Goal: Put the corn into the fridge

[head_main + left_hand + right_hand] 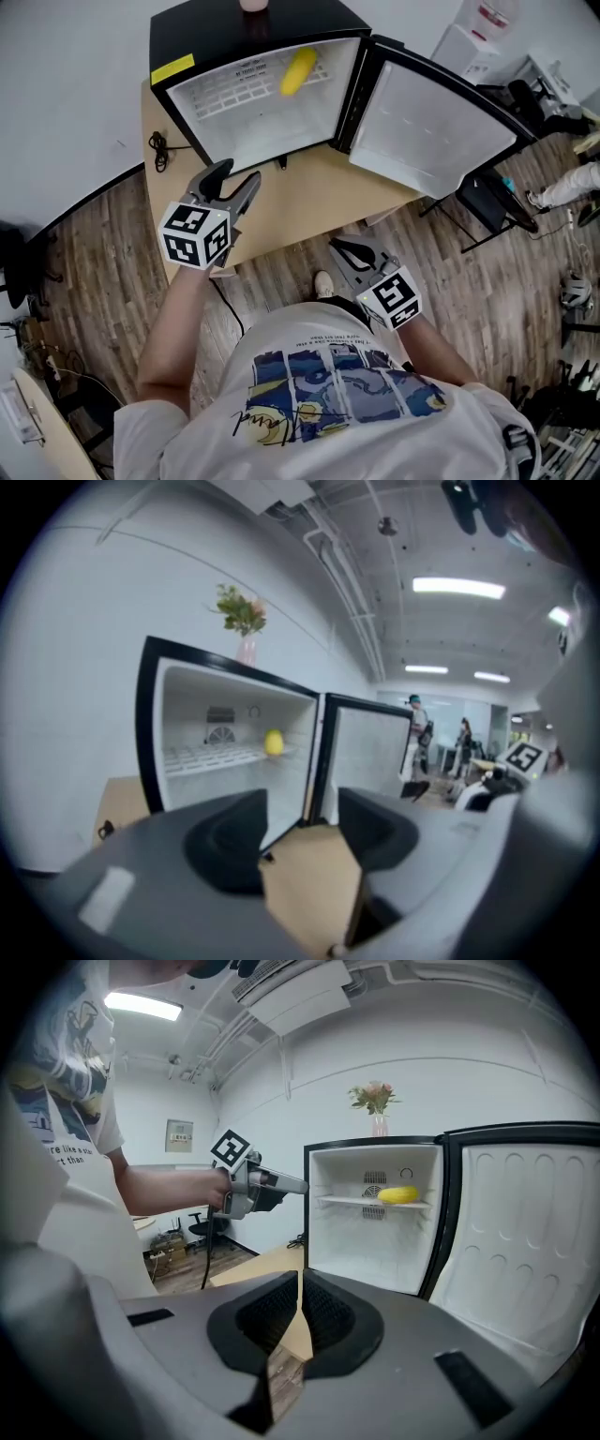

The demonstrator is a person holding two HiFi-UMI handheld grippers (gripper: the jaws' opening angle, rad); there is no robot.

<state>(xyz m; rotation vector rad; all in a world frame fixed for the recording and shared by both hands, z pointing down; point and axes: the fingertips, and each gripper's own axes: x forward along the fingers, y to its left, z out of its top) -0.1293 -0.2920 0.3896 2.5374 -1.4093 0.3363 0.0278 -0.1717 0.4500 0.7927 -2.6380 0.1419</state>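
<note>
The yellow corn (298, 71) lies on the wire shelf inside the open black mini fridge (272, 131); it also shows as the corn (273, 742) and the corn (398, 1195) in the two gripper views. My left gripper (240, 174) hovers over the wooden table (309, 187) in front of the fridge, apart from the corn. Its jaws stand open with nothing between them in the left gripper view (302, 822). My right gripper (337, 247) hangs lower, off the table's front edge, and is shut and empty (300, 1283).
The fridge door (427, 131) swings wide to the right. A vase of flowers (377, 1101) stands on the fridge top. A black cable (157, 150) lies at the table's left edge. Office chairs and gear (487, 197) crowd the right; people (415, 728) stand far off.
</note>
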